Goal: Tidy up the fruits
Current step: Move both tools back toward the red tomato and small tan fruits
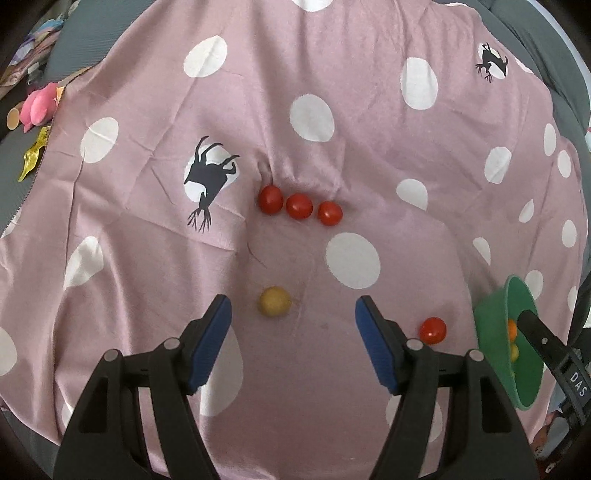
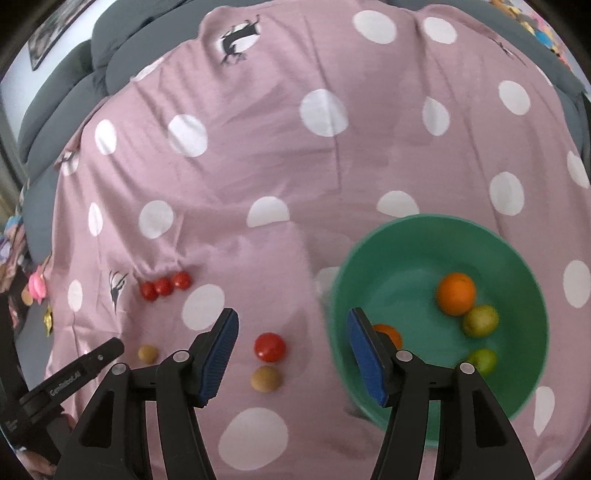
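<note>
A row of three red tomatoes (image 1: 299, 205) lies on the pink dotted cloth; it also shows in the right wrist view (image 2: 165, 285). A tan round fruit (image 1: 274, 301) lies just ahead of my open, empty left gripper (image 1: 293, 314). A fourth tomato (image 1: 432, 330) lies to its right. In the right wrist view a tomato (image 2: 269, 346) and a tan fruit (image 2: 265, 378) lie between the fingers of my open, empty right gripper (image 2: 291, 328). Another tan fruit (image 2: 148, 353) lies left. The green bowl (image 2: 413, 254) holds two oranges (image 2: 455, 293) and two green fruits (image 2: 480, 320).
The pink cloth (image 1: 332, 92) covers a grey cushioned surface (image 1: 85, 33). A pink toy (image 1: 38, 105) and yellow wrapper (image 1: 33, 157) lie off the cloth at left. The other gripper's finger (image 2: 70, 376) shows at lower left in the right wrist view.
</note>
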### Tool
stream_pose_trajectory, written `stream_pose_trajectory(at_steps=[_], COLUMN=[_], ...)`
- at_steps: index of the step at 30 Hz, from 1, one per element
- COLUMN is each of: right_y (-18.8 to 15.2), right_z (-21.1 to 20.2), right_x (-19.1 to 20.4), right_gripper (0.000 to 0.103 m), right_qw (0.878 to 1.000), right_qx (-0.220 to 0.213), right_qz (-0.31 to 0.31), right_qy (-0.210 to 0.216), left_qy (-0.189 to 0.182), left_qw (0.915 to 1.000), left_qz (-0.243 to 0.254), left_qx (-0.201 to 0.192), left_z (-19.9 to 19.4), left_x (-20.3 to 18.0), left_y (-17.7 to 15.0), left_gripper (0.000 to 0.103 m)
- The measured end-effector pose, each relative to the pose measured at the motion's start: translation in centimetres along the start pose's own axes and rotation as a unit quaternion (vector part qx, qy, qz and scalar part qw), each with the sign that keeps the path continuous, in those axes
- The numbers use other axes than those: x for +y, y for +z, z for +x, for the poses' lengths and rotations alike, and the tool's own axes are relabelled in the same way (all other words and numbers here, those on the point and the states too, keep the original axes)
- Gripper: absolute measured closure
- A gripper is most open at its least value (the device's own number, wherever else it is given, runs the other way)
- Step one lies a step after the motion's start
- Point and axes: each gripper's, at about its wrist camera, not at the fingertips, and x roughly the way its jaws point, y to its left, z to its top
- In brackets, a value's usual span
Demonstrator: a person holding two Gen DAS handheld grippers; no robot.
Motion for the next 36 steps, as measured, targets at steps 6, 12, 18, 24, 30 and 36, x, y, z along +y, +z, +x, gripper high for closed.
stream_pose_trajectory(at_steps=[6,12,18,24,30,36], right_y=[-0.3,-1.7,-1.9,-2.2,-2.4,-2.7], right_z=[0.4,1.2,1.6,1.8,1.9,2.5], right_x=[1.3,1.5,2.7,4.1,4.5,5.4], right_gripper=[0.042,0.042,0.042,0.042,0.042,0.042], right_qw=[1.0,1.0,0.999,0.998,0.998,0.997], right_qx=[0.005,0.022,0.027,0.029,0.028,0.037], right_qz=[-0.016,-0.016,-0.031,-0.048,-0.051,-0.061], right_qy=[-0.008,0.006,0.014,0.02,0.025,0.031], left_qy=[0.015,0.015,0.027,0.031,0.035,0.039], left_qw=[0.9998,0.9997,0.9994,0.9994,0.9993,0.9992], left_qz=[0.001,0.016,0.017,0.007,0.011,0.007], left_qx=[-0.008,-0.01,-0.013,-0.014,-0.011,-0.007], left_z=[0.1,0.4,0.4,0.4,0.5,0.6], left_x=[0.2,-0.4,-0.2,0.2,0.0,0.4], left_y=[-0.1,-0.3,-0.3,-0.3,-0.4,-0.5], left_gripper=[0.033,0.033,0.033,0.033,0.033,0.033])
